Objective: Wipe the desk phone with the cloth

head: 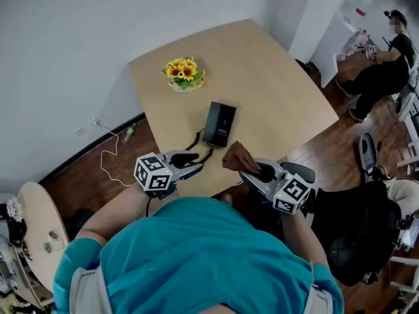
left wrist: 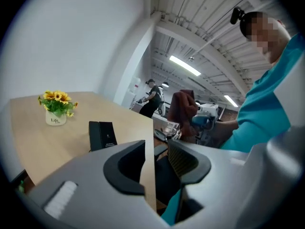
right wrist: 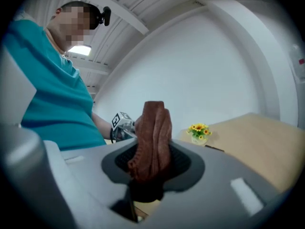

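The black desk phone [head: 219, 123] lies flat near the front edge of the wooden table [head: 262, 77], a dark cord trailing from it toward me; it also shows in the left gripper view as the phone [left wrist: 102, 134]. My left gripper [head: 196, 164] hovers at the table's front edge, left of the phone, open with nothing between its jaws [left wrist: 155, 163]. A brown cloth [head: 238, 157] is bunched in my right gripper [head: 258, 172], which is shut on it just right of the phone's near end. The cloth [right wrist: 152, 142] stands up between the jaws.
A small pot of yellow sunflowers [head: 184, 74] stands at the table's far left. A white cable [head: 108, 159] lies on the floor left of the table. A black office chair [head: 357, 227] is close on my right. A seated person [head: 383, 64] is at the far right.
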A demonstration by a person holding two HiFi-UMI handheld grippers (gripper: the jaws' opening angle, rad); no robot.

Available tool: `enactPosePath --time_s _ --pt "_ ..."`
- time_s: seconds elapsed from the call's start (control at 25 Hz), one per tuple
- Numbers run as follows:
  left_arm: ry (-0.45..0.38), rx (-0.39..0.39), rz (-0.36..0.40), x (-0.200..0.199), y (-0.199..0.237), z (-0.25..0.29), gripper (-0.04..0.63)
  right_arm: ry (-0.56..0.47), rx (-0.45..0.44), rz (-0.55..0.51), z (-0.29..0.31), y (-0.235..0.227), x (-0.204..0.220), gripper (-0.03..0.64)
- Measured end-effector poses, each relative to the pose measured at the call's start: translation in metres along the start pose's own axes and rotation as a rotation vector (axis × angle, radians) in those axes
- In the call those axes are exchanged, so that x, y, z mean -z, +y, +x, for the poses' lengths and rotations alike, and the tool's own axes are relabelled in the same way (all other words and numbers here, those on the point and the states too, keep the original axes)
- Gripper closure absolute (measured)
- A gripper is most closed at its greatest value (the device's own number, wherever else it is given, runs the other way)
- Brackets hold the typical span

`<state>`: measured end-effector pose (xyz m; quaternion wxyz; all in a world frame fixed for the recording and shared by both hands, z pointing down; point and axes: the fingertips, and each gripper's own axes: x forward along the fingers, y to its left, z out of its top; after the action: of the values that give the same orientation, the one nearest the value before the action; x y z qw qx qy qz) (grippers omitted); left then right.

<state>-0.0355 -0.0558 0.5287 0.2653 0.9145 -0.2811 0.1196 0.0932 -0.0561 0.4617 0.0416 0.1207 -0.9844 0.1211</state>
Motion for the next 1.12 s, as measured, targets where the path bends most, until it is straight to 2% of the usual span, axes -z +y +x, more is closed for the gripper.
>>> enactPosePath --time_s 0.16,0.24,0.36,0.52,0.64,0.72,0.76,0.96,1.04,1.12 --pt "0.124 -0.086 -0.022 0.011 0.054 0.027 0.395 -0.02 -0.005 -0.008 -0.008 -0.035 -0.002 0.499" --pt "0.159 -0.104 -0.064 0.016 0.084 0.039 0.388 -0.025 0.015 0.006 -0.013 -0.048 0.0 0.497" --pt "0.2 -0.089 -0.13 0.017 0.129 0.059 0.383 -0.018 0.067 0.027 -0.016 -0.06 0.001 0.498" --pt "0.213 -0.035 -0.218 0.007 0.188 0.091 0.353 0.03 0.16 0.048 -0.013 -0.067 0.007 0.498" --pt "0.231 -0.029 -0.249 0.008 0.225 0.115 0.304 0.054 0.233 0.082 -0.009 -0.069 0.014 0.497" --pt "0.245 -0.022 -0.296 0.015 0.244 0.132 0.257 0.066 0.264 0.101 -0.006 -0.067 0.018 0.499" --pt "0.25 -0.011 -0.325 0.02 0.25 0.14 0.253 0.077 0.274 0.107 -0.005 -0.066 0.021 0.498" --pt "0.226 0.135 -0.443 0.037 0.248 0.174 0.266 0.11 0.302 0.13 -0.002 -0.07 0.033 0.497" --pt "0.193 0.162 -0.482 0.039 0.245 0.177 0.341 0.117 0.302 0.136 -0.003 -0.071 0.035 0.497" --pt "0.154 0.173 -0.512 0.038 0.244 0.174 0.377 0.126 0.303 0.143 -0.007 -0.072 0.037 0.497"
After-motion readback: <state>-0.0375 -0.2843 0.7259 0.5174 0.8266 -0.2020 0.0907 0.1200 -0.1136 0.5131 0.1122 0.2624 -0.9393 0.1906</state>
